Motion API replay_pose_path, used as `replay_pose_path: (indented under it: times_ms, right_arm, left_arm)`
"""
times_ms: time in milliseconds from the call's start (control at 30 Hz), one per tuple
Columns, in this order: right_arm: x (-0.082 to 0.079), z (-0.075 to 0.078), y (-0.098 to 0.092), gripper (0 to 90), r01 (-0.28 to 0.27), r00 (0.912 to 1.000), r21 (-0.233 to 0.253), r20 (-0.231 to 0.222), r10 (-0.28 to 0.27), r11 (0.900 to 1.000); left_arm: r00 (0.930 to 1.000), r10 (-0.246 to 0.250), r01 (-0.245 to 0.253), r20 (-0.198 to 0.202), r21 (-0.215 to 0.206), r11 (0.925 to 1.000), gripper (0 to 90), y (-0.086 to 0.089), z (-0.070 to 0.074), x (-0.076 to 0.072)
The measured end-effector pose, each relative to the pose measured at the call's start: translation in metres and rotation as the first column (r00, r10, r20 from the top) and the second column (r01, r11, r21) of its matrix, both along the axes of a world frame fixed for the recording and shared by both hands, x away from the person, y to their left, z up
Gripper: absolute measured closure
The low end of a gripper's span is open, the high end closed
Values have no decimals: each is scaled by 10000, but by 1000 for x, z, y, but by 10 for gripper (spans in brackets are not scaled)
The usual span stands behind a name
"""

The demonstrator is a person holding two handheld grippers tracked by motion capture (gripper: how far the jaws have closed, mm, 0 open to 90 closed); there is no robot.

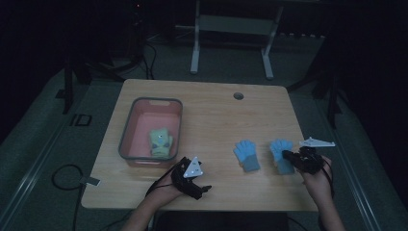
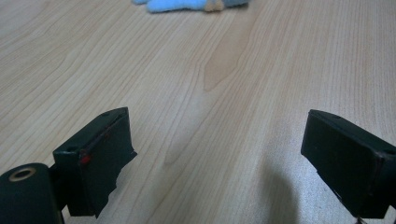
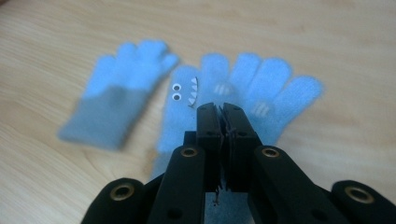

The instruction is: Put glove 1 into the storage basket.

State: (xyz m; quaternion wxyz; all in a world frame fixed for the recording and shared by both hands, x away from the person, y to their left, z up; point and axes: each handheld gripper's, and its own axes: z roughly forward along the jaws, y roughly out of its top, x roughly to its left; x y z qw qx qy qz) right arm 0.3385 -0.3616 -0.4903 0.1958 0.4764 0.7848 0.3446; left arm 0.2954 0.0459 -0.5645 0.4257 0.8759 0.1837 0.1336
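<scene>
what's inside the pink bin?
A pale green glove lies in the pink bin, toward its near end. Whether anything sits beneath it cannot be seen; it covers that patch of floor.

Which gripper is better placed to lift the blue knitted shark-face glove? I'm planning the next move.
Right. The right gripper sits on the blue knitted shark-face glove, jaws shut; the left gripper is open over bare wooden table.

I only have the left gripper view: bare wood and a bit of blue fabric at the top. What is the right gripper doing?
Observer: The right gripper is shut on the shark-face glove, near its cuff.
Operator: Is there a second glove?
Observer: Yes, a plain blue glove lies flat beside it, untouched.
Operator: Where would they go?
Observer: Probably the pink bin at the table's left; a green glove already lies inside.
</scene>
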Motion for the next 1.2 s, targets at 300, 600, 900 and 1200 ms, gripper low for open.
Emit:
replay_pose_path:
  times_ms: [300, 600, 900, 1200]
  right_arm:
    - [11, 14, 36, 867, -468, 9988, 354, 154, 463, 9983]
    - [18, 17, 72, 866, -1044, 9945, 586, 80, 1042, 9928]
    - [22, 3, 96, 866, -1316, 9907, 258, -303, 1323, 9910]
    - [29, -18, 103, 865, -1395, 9867, -9, -841, 1389, 9902]
  left_arm:
    - [10000, -1, 1, -6, -92, 10000, 92, 1, 0, 0]
    - [10000, 35, -34, 36, -88, 10000, 92, 2, 2, 0]
    - [10000, 7, -6, 69, -149, 9999, 92, 3, 3, -1]
    - [10000, -18, 19, 67, -70, 10000, 92, 3, 3, -1]
